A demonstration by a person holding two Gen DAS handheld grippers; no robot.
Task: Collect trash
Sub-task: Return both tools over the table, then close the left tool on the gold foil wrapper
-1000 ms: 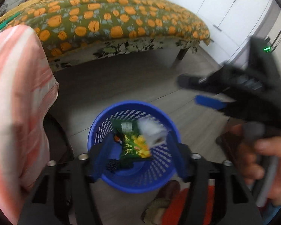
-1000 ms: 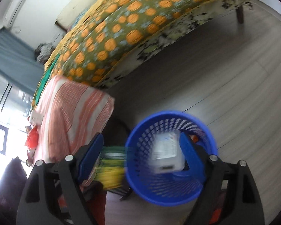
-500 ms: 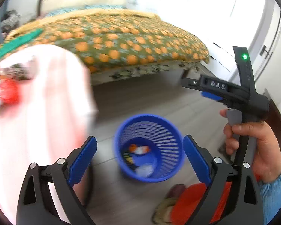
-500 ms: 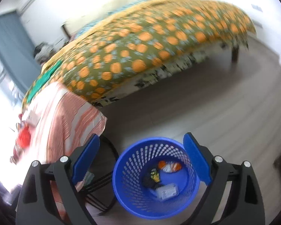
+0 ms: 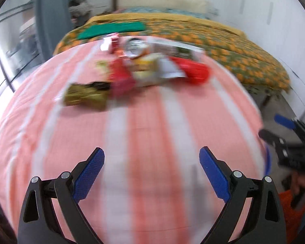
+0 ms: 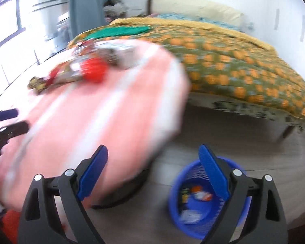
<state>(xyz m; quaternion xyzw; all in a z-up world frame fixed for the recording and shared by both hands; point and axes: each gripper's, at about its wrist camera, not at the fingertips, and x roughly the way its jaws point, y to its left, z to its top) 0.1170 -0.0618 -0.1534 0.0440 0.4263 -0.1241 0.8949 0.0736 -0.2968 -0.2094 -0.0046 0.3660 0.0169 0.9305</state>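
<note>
Left gripper (image 5: 151, 172), nearest the lens: both blue pads spread wide with nothing between them, poised over the near part of a table draped in a pink-and-white striped cloth (image 5: 144, 134). Right gripper (image 6: 153, 168): jaws likewise wide apart and empty, one finger over the cloth's near right corner, the other over a blue perforated waste basket (image 6: 174, 201) standing on the grey floor just beside the table's right edge. Several wrappers, too blurred to identify, lie in the basket's bottom. In the left view the right gripper shows at the cloth's right edge.

Toward the table's far edge lies a cluster of trash (image 5: 140, 69), heavily blurred: an olive-gold packet (image 5: 85, 96) at its near left end, a red cup-like item (image 5: 195, 71) at its right end, and silvery and red wrappers between.

Beyond the table stands a bed with an orange-flowered green cover (image 6: 229, 65), a green cloth (image 5: 113, 29) lying on it.
</note>
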